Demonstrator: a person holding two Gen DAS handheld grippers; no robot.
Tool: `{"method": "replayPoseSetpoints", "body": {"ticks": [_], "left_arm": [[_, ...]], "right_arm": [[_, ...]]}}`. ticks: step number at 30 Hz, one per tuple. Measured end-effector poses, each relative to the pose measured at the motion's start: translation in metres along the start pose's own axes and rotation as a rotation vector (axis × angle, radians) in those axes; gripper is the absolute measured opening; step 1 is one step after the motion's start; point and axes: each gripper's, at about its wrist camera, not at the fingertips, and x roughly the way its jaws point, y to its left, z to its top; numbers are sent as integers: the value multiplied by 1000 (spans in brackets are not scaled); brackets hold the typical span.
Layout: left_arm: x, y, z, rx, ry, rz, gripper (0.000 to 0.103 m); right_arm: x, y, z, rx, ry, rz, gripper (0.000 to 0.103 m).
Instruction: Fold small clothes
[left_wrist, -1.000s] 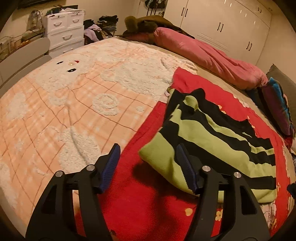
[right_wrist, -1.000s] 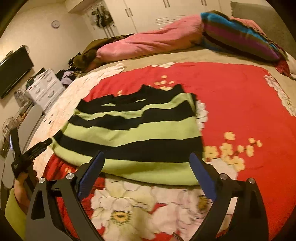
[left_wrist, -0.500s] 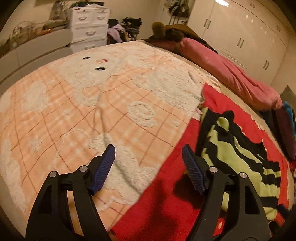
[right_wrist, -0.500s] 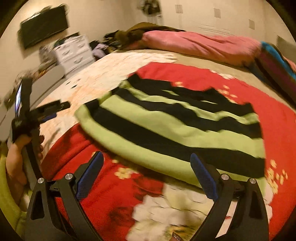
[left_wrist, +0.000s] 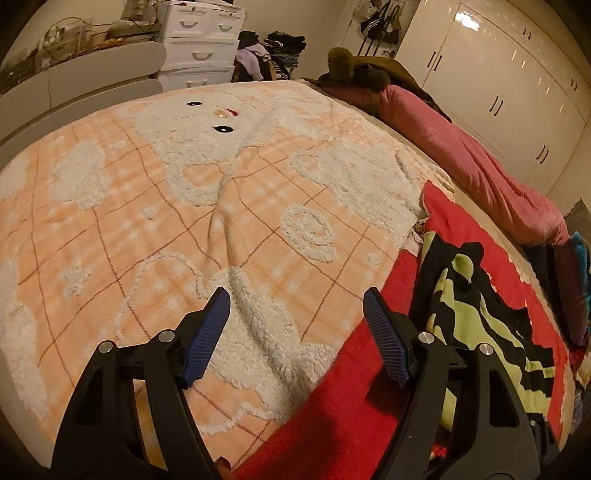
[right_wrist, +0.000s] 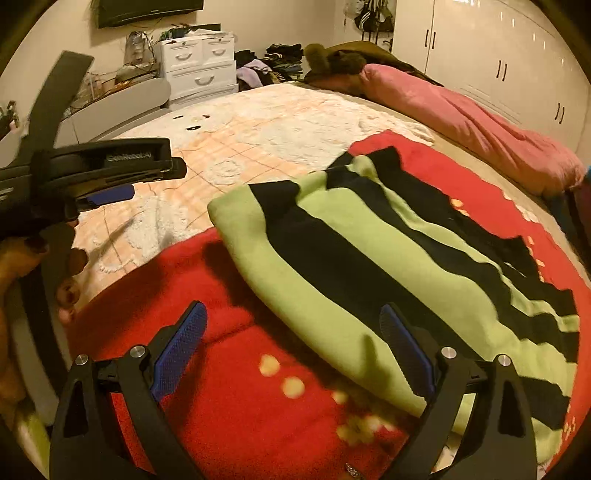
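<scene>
A folded green-and-black striped garment (right_wrist: 369, 258) lies flat on a red flowered blanket (right_wrist: 221, 369). My right gripper (right_wrist: 291, 306) hovers open just above the garment's near left corner; its right finger overlaps the green edge and nothing sits between the pads. My left gripper (left_wrist: 295, 295) is open and empty over a peach checked blanket (left_wrist: 184, 221) with a white bear on it. From there the garment (left_wrist: 476, 325) lies to the right, past the right finger. In the right wrist view the left gripper (right_wrist: 122, 184) shows at far left, held by a hand (right_wrist: 22, 258).
A rolled pink duvet (left_wrist: 480, 166) runs along the bed's far side before white wardrobe doors (left_wrist: 498, 74). White drawers (left_wrist: 199, 44) and a clothes pile (left_wrist: 269, 48) stand beyond the bed's far end. A striped pillow (left_wrist: 576, 277) lies at the right edge.
My left gripper swung left off the garment to over the peach blanket, its jaws a little wider. My right gripper slid left along the garment's near edge and rolled.
</scene>
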Motion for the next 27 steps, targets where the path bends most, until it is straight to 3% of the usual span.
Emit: {"method": "replayPoseSetpoints", "body": {"ticks": [8, 10, 11, 12, 13, 17, 21, 27], "left_arm": [[4, 1, 1, -21, 12, -26, 67], [5, 2, 2, -33, 17, -41, 67], [5, 1, 1, -34, 18, -47, 68], [4, 0, 1, -34, 19, -55, 68], [4, -2, 1, -33, 22, -66, 69], [7, -11, 5, -43, 59, -137, 75], [21, -32, 15, -65, 155, -295, 77], [51, -70, 26, -24, 273, -388, 77]], "right_arm": [[41, 2, 12, -24, 14, -30, 87], [47, -1, 11, -19, 15, -61, 66], [47, -8, 10, 8, 3, -57, 39], [46, -15, 10, 38, -12, -13, 6], [43, -22, 9, 77, -27, 39, 5], [26, -39, 6, 153, -94, 110, 5], [14, -45, 3, 163, -130, 140, 5], [12, -49, -1, 162, -132, 150, 5]]}}
